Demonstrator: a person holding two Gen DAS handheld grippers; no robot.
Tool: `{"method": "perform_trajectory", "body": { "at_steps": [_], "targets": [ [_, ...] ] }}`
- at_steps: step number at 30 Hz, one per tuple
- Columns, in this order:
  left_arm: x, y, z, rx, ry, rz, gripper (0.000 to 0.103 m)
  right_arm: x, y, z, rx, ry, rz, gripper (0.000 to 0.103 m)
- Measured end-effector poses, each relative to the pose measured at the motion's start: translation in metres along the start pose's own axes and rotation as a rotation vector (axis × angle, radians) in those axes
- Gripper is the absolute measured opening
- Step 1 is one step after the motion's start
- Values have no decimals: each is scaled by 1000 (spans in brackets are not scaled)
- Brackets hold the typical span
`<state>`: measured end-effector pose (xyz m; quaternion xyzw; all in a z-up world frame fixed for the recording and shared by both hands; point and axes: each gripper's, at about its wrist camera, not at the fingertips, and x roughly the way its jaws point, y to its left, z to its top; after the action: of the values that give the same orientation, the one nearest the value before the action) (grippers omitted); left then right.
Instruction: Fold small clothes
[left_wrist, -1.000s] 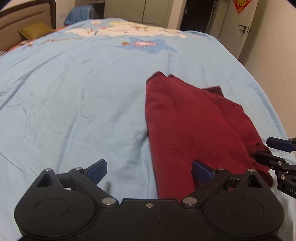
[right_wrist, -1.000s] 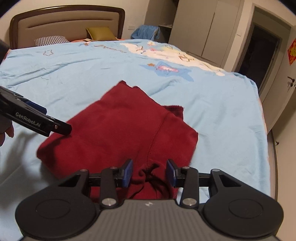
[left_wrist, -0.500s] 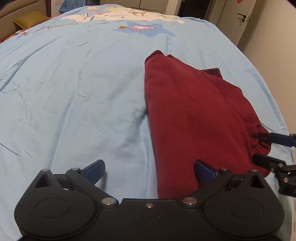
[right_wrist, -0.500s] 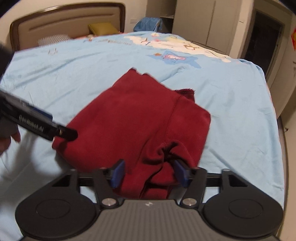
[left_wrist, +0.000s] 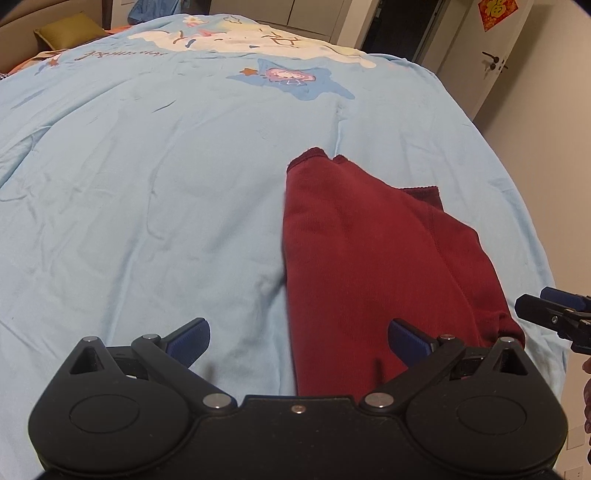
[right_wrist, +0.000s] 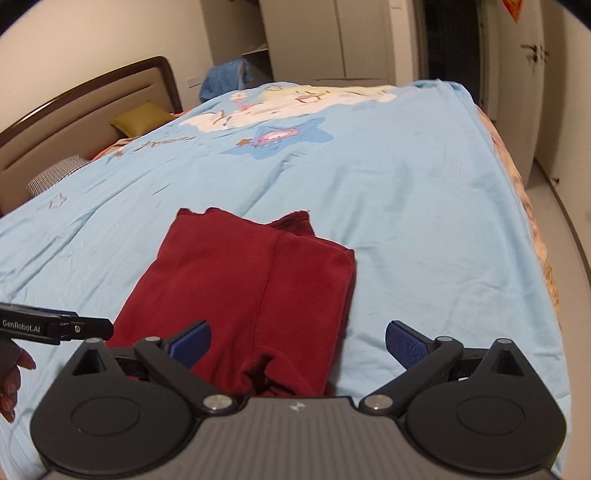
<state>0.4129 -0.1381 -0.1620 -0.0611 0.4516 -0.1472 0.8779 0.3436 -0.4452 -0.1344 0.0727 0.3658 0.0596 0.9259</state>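
My right gripper jaws just finished spreading wide, letting go of the folded red garment lying flat on the bed. Left gripper jaws gape wide too, holding nothing.

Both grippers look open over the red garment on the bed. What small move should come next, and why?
Probably lower the right gripper, whose jaws have just been opening, onto the bunched near end of the red garment to smooth it; the rest lies flat on the bedsheet.

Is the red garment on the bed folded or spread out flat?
Folded. The red garment lies as a compact layered block on the blue bedsheet, an under layer peeking out at its far edge.
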Motion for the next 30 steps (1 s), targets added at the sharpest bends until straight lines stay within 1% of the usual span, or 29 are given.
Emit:
{"method": "perform_trajectory", "body": {
  "at_steps": [3,7,9,11,13,14,17,18,21,24,26,28,30],
  "targets": [
    [5,-2,2,5,1,-26,102,7,-5,0,24,17,0,103],
    [9,-9,-10,40,18,-66,102,11,2,-9,-20,48,16,103],
    [14,-13,-22,79,39,-60,102,15,9,-17,-58,74,19,103],
    [21,-15,-32,110,72,-33,102,20,15,-27,-93,109,-5,103],
    [23,-10,-39,82,59,-41,103,26,13,-34,-76,146,2,103],
    [24,-7,-38,64,68,-48,103,27,10,-37,-58,155,11,103],
    [24,-4,-28,29,107,-55,102,22,0,-33,-19,128,42,103],
    [24,-3,-24,21,107,-57,102,20,-4,-29,-10,111,51,103],
    [21,3,-8,-33,67,-87,102,19,-16,-11,20,74,64,103],
    [28,11,9,-118,49,-89,102,31,-27,6,52,57,71,103],
    [36,14,17,-155,56,-87,102,43,-32,16,70,58,87,102],
    [44,16,23,-196,73,-98,102,57,-37,21,94,66,99,100],
    [52,18,27,-221,96,-97,102,71,-42,23,126,77,106,91]
  ]
}}
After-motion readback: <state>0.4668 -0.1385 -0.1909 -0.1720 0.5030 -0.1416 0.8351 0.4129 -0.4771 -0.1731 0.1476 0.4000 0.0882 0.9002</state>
